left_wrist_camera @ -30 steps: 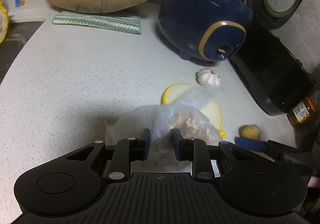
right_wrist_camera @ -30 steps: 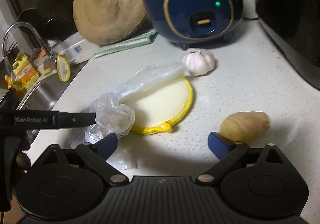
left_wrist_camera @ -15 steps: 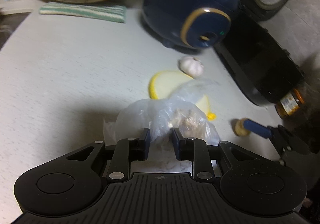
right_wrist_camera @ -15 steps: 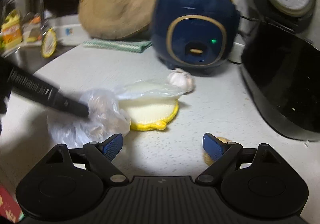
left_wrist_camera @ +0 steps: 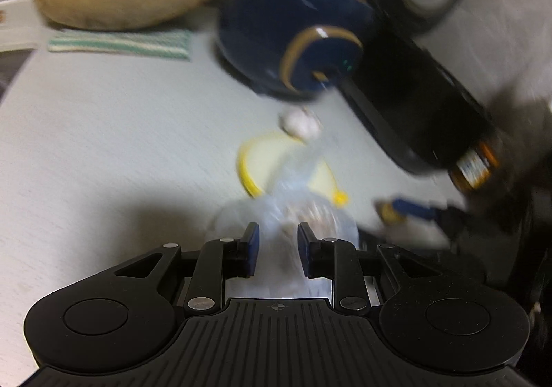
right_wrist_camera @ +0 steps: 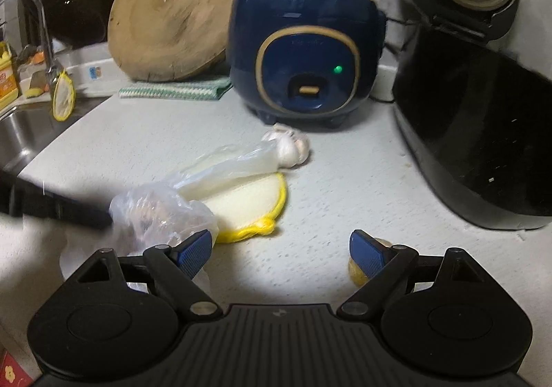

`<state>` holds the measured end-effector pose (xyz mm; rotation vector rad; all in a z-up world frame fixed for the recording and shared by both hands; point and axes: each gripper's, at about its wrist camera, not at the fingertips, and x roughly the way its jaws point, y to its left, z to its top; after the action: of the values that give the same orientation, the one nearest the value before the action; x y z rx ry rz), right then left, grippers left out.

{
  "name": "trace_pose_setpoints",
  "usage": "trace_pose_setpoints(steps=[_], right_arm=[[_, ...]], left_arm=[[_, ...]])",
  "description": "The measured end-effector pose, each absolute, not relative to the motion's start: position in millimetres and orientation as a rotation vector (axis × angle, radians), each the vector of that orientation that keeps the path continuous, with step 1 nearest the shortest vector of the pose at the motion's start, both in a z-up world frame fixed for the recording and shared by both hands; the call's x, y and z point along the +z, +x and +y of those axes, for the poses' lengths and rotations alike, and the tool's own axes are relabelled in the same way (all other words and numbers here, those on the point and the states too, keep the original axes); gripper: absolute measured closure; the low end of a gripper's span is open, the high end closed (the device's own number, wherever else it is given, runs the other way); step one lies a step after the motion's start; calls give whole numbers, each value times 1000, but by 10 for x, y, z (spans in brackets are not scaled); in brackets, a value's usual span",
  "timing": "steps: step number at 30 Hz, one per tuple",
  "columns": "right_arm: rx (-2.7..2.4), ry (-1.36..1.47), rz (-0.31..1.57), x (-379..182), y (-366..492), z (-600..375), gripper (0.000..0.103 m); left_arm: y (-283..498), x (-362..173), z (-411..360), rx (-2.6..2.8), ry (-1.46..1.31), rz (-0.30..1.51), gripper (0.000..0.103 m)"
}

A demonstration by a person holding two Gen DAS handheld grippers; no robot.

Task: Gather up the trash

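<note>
On the near left of the speckled bench (right_wrist_camera: 345, 187), the left tool (left_wrist_camera: 275, 245) pinches a crumpled clear plastic bag (right_wrist_camera: 162, 211). The right tool (right_wrist_camera: 280, 250) is spread wide and holds nothing, with a yellow-edged pad (right_wrist_camera: 252, 204) just beyond and a garlic bulb (right_wrist_camera: 293, 149) farther back.

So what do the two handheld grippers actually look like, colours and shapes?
Both match: a black ribbed plastic body with two round raised discs, black linkage arms with silver pivot pins, and blue pads on the fingers. See the left gripper and the right gripper. No cables, sleeves or hands show.
</note>
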<state>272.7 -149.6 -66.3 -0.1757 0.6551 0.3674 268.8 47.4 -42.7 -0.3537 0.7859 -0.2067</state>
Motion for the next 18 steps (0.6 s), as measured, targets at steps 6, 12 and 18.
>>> trace_pose_setpoints(steps=[6, 12, 18], right_arm=[[381, -195, 691, -767, 2685, -1474, 15], [342, -192, 684, -781, 2613, -1671, 15], [354, -103, 656, -664, 2606, -1888, 15]], left_arm=[[2810, -371, 592, -110, -394, 740, 76], [3075, -300, 500, -95, -382, 707, 76], [3369, -323, 351, -153, -350, 734, 76]])
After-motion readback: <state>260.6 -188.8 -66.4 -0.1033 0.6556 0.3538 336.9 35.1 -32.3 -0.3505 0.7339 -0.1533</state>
